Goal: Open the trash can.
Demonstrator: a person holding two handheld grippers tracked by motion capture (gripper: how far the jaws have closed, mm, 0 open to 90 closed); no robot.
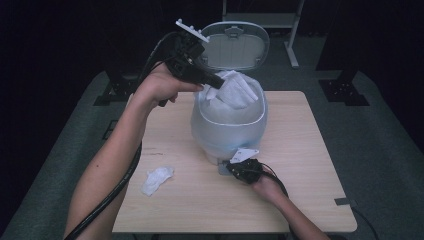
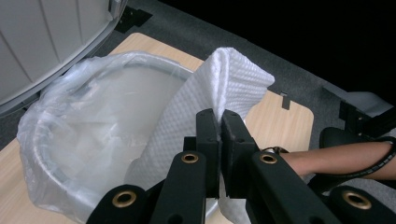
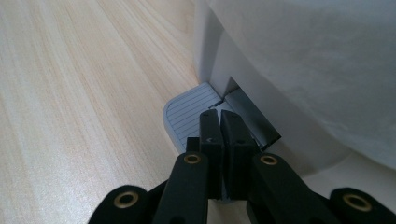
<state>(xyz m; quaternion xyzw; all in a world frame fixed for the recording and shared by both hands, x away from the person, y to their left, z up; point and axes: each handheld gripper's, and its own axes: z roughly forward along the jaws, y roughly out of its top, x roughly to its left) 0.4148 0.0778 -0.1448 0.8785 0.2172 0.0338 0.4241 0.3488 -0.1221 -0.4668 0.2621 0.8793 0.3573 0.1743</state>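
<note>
A white pedal bin (image 1: 228, 125) lined with a clear plastic bag (image 2: 70, 140) stands on the wooden table (image 1: 305, 150), its lid (image 1: 235, 45) swung up at the back. My left gripper (image 1: 216, 81) is raised over the bin's rim and shut on a white paper towel (image 1: 237, 90) (image 2: 224, 84), which hangs over the open mouth. My right gripper (image 1: 235, 167) (image 3: 219, 116) is shut, its tips resting on the bin's grey ribbed foot pedal (image 3: 189, 112) at the base.
A second crumpled white tissue (image 1: 157, 179) lies on the table at the front left. Dark metal stand legs (image 1: 345, 90) sit on the grey floor behind the table.
</note>
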